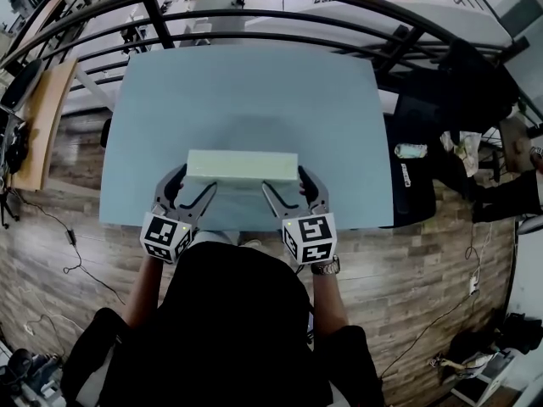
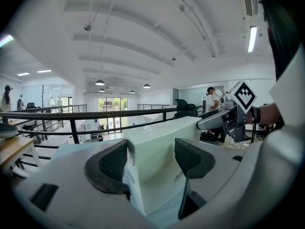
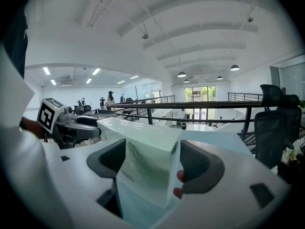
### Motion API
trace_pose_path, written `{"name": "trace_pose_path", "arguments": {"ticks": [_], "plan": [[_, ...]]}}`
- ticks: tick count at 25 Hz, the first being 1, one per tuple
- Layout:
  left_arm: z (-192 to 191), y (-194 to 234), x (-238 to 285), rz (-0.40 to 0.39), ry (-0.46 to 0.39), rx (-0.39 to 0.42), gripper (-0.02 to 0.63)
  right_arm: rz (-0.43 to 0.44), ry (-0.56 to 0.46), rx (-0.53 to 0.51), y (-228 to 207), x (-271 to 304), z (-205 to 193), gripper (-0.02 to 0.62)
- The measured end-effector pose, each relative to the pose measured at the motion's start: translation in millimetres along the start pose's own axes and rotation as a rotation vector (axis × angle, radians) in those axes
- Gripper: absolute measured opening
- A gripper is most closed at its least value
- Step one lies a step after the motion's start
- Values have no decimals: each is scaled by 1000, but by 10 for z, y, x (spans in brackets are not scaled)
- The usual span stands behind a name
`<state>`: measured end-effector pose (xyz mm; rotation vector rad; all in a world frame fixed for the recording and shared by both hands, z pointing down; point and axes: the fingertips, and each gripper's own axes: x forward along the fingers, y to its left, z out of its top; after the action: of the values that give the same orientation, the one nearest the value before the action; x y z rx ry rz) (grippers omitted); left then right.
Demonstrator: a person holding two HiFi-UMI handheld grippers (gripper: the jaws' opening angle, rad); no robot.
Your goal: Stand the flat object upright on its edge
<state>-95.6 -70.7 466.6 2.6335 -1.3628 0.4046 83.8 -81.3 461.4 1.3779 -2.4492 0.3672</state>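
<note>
A pale green flat box (image 1: pixel 242 166) stands on its long edge near the front of the light blue table (image 1: pixel 246 91). My left gripper (image 1: pixel 188 190) is shut on the box's left end. In the left gripper view the box (image 2: pixel 159 140) fills the gap of the left gripper (image 2: pixel 152 159), with both dark pads against its sides. My right gripper (image 1: pixel 287 192) holds the right end. In the right gripper view the box (image 3: pixel 143 144) sits inside the right gripper (image 3: pixel 152 162), tilted slightly, and the other gripper shows beyond it.
A black railing (image 1: pixel 280 15) curves behind the table. A dark office chair (image 1: pixel 462 83) and clutter stand at the right, a wooden desk (image 1: pixel 42 117) at the left. Cables lie on the wooden floor (image 1: pixel 68 236).
</note>
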Motion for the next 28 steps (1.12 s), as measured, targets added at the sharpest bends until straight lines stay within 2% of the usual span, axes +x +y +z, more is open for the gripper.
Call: {"name": "trace_pose_path", "arguments": {"ticks": [11, 18, 24, 26, 28], "plan": [[118, 44, -70, -7, -43, -1, 316, -48, -79, 28, -32, -222, 191, 351], [112, 46, -184, 23, -48, -13, 316, -96, -144, 50, -29, -453, 285, 350], [226, 94, -368, 56, -104, -21, 313, -56, -170, 56, 181, -572, 344, 347], [270, 112, -443, 62, -125, -31, 263, -57, -166, 45, 256, -585, 342, 339], [305, 123, -509, 63, -139, -36, 237, -73, -168, 49, 303, -602, 339, 287]]}}
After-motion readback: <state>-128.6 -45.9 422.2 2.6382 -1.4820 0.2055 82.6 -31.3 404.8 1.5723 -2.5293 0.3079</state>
